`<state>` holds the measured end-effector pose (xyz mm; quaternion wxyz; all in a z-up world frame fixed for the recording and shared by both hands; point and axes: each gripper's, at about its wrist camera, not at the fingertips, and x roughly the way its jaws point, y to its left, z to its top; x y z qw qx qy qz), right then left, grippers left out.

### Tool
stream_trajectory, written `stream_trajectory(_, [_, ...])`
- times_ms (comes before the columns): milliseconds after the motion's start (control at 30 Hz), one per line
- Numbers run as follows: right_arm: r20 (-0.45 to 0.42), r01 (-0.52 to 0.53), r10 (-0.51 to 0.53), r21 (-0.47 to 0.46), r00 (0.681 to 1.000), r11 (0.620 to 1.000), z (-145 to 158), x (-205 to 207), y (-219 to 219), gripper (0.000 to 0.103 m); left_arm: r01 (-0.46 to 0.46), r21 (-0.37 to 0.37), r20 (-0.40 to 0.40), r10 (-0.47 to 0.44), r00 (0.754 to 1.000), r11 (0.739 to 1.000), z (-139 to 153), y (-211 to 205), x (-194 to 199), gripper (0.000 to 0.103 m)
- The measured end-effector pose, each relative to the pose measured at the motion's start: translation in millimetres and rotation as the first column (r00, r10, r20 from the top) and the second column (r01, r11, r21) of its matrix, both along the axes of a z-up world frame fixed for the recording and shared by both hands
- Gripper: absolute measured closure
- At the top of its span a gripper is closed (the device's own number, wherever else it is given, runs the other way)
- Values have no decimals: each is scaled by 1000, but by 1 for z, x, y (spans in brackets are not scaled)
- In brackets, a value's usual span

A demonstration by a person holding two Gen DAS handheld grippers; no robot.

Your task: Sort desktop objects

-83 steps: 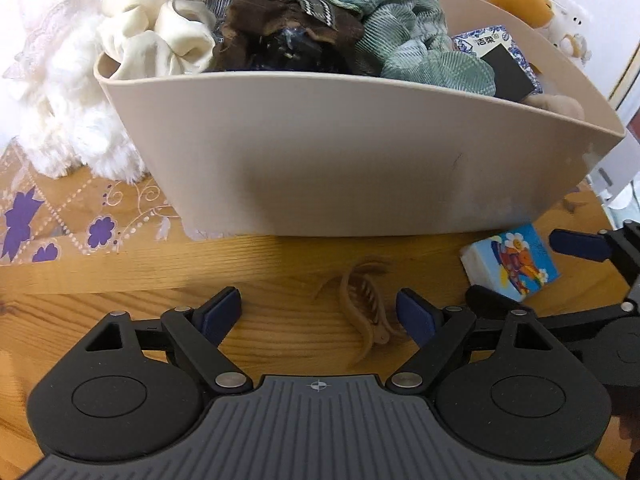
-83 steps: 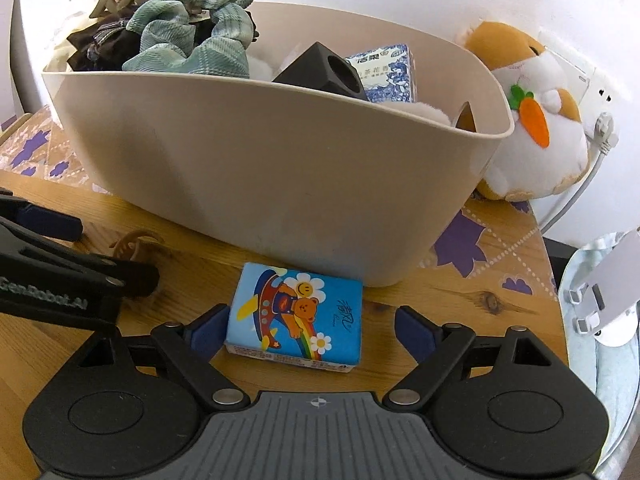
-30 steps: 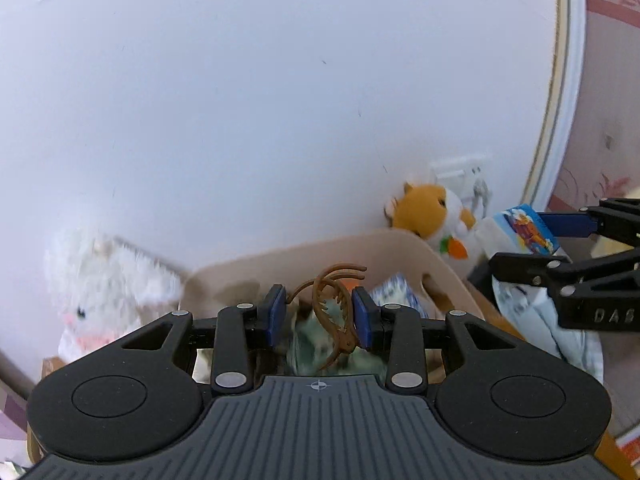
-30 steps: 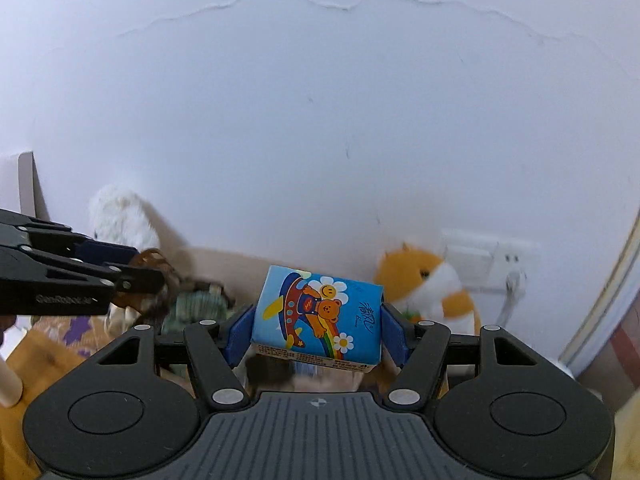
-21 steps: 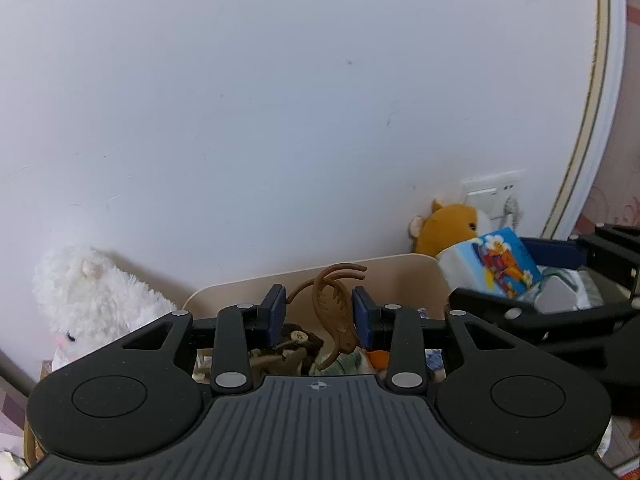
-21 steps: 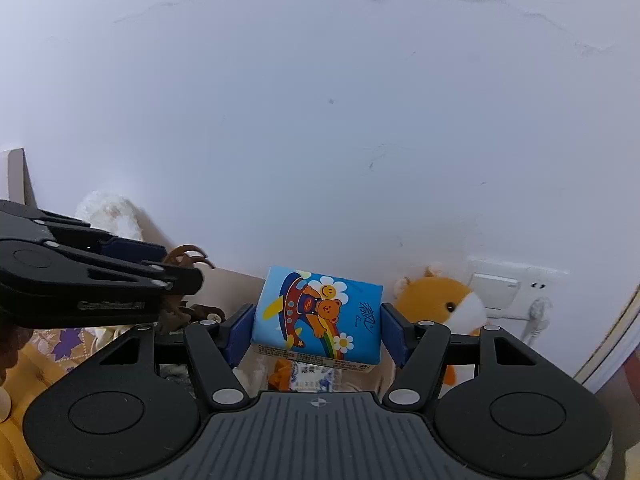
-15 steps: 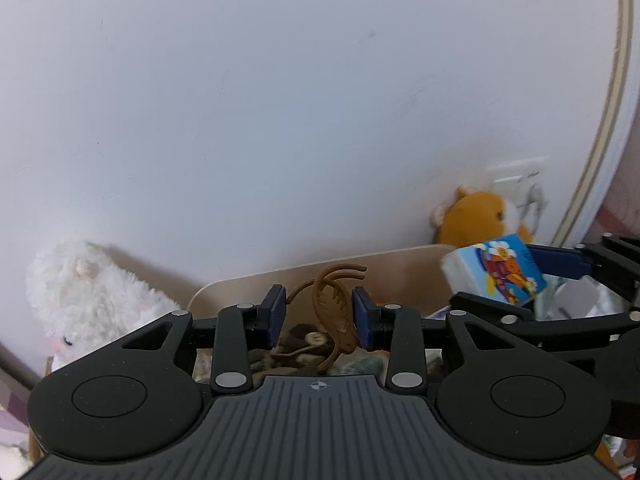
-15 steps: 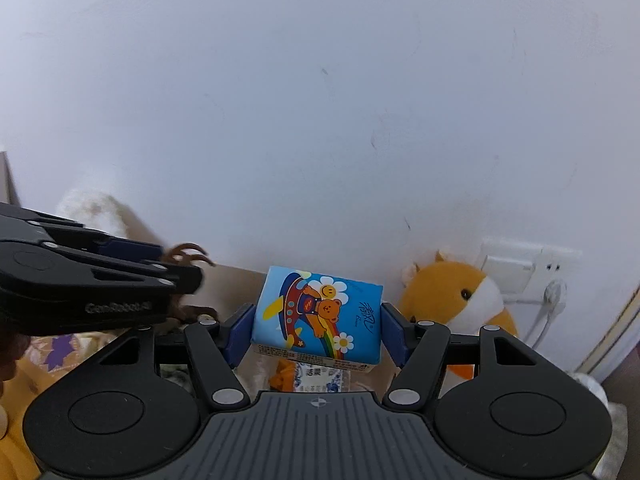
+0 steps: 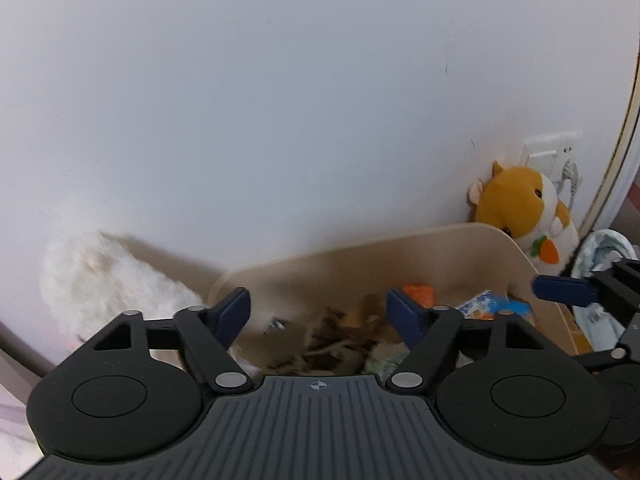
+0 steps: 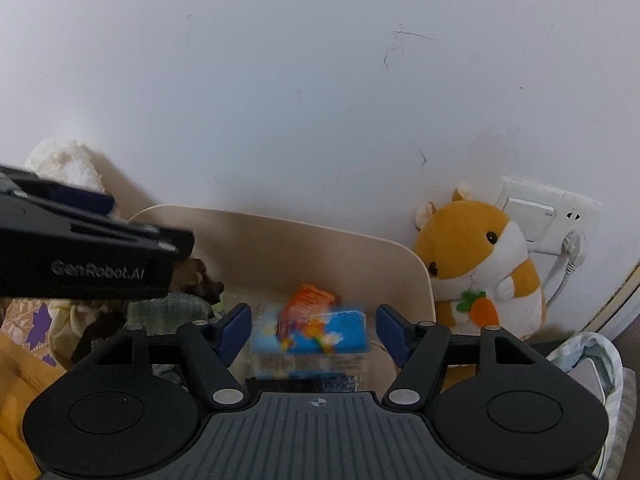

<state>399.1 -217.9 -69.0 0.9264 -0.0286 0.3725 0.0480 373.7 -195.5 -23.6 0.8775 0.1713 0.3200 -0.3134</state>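
The beige bin (image 9: 472, 244) stands against the white wall and also shows in the right wrist view (image 10: 328, 236). My left gripper (image 9: 318, 312) is open over the bin. The brown hair claw (image 9: 340, 334) is a blur below it among brown and green fabrics. My right gripper (image 10: 314, 330) is open over the bin. The blue cartoon tissue pack (image 10: 316, 338) is blurred between its fingers, loose, dropping into the bin; it also shows in the left wrist view (image 9: 494, 308). An orange packet (image 10: 310, 298) lies in the bin.
An orange hamster plush (image 10: 480, 260) leans on the wall right of the bin, beside a wall socket (image 10: 548, 216) with a plugged cable. A white fluffy plush (image 9: 104, 276) sits left of the bin. A light cloth bundle (image 10: 592, 364) lies at the far right.
Both grippers opened over the bin. The hair claw left my left gripper and the tissue pack left my right gripper; both are falling into the bin.
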Motion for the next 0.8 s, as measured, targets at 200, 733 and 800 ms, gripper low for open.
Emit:
stream_trajectory(200, [-1, 34, -34, 33, 999, 999, 5, -9, -11, 5, -12, 4, 22, 11, 1000, 1000, 9, 9, -6, 22])
stream_trajectory(733, [16, 15, -16, 61, 1000, 998, 55, -82, -16, 0, -51, -22, 24, 51, 998, 998, 55, 70, -78, 22])
stream_trajectory(800, [12, 7, -7, 63, 1000, 998, 64, -96, -19, 0, -58, -20, 16, 59, 998, 998, 65, 79, -91, 22])
